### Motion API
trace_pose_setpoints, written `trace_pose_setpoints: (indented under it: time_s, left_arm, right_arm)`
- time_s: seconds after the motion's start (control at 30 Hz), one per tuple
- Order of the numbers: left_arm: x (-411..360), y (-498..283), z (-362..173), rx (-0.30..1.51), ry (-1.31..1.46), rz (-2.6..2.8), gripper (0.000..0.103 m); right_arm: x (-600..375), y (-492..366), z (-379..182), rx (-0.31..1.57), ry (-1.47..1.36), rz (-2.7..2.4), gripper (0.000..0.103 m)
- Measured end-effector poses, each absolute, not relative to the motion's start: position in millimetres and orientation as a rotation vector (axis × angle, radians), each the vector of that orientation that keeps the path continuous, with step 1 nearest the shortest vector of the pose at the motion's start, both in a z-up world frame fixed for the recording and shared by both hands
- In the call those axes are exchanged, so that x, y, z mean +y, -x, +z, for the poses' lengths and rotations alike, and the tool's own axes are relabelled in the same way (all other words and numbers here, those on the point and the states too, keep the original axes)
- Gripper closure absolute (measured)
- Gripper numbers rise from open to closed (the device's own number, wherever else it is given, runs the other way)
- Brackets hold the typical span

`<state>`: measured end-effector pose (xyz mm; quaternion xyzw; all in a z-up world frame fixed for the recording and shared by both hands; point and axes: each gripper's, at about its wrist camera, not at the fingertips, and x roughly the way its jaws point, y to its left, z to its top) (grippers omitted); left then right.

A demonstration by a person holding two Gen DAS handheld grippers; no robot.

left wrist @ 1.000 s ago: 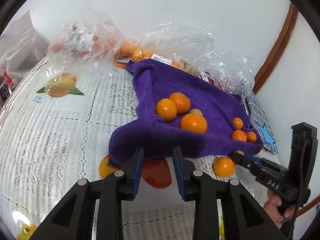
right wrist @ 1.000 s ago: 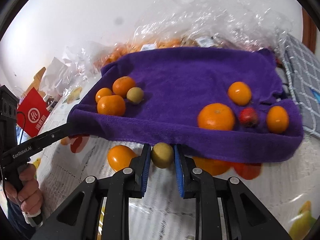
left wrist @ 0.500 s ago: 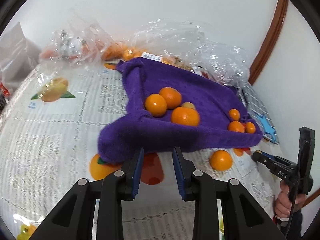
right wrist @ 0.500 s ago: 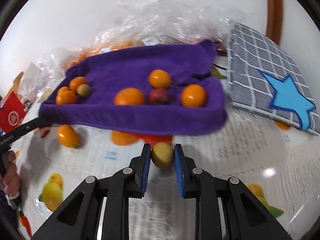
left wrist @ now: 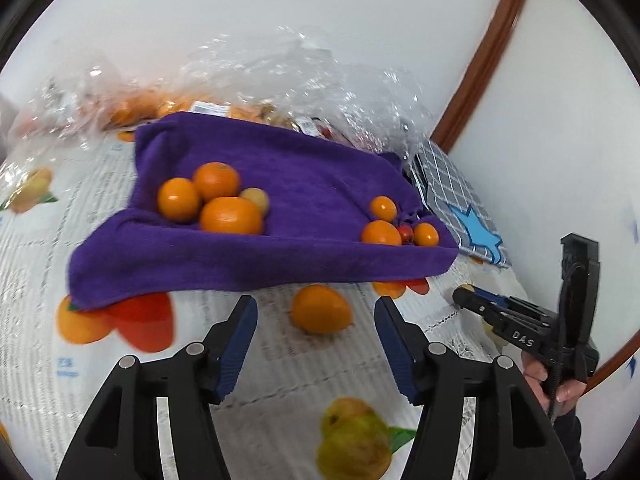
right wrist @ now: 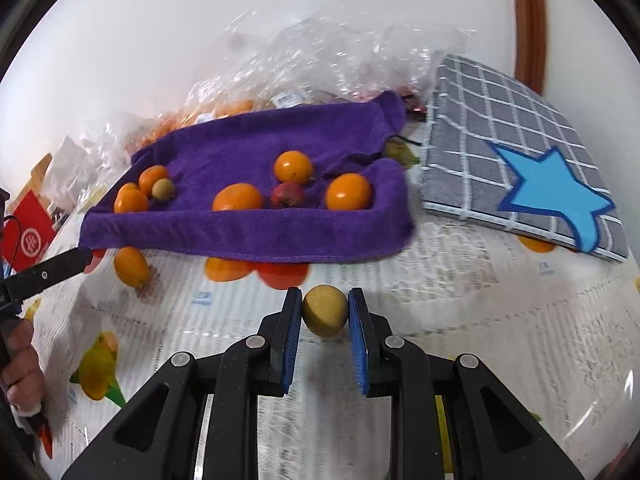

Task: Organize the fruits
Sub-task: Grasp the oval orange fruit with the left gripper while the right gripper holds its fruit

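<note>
The right claw [right wrist: 324,314] is gripping a yellow-green fruit [right wrist: 324,310]; the left claw [left wrist: 316,314] is gaping wide around a loose orange [left wrist: 321,309], at 6 o'clock of the purple towel [left wrist: 280,200].

Bright, even indoor light; fisheye frames with dark rounded corners.
Soft shadows only, short and faint under the loose orange [left wrist: 321,309] on the bench [right wrist: 460,300] and beneath the purple towel [right wrist: 248,236]. White glare scattered over the crinkled plastic bags [left wrist: 304,76]. Strong barrel bending at the rims, curving the brown wall trim [left wrist: 486,56]. Motion smear across the towel's edges and the tablecloth print; sharpest on the left gripper [left wrist: 316,340] and right gripper [right wrist: 325,326].
</note>
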<state>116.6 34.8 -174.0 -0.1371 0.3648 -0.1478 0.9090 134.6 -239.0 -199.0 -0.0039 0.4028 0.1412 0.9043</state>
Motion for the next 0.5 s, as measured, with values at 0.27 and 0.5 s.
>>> trace_pose_setpoints:
  time_s: [0.27, 0.5]
  left_arm:
    - [-1, -134, -186, 0.827, 0.150, -0.252, 0.044]
    - [-12, -141, -192, 0.871, 0.070, -0.214, 0.044]
  right_arm:
    - [-245, -132, -200, 0.837, 0.002, 0.293, 0.080]
    - [-241, -132, -202, 0.848, 0.012, 0.298, 0.080]
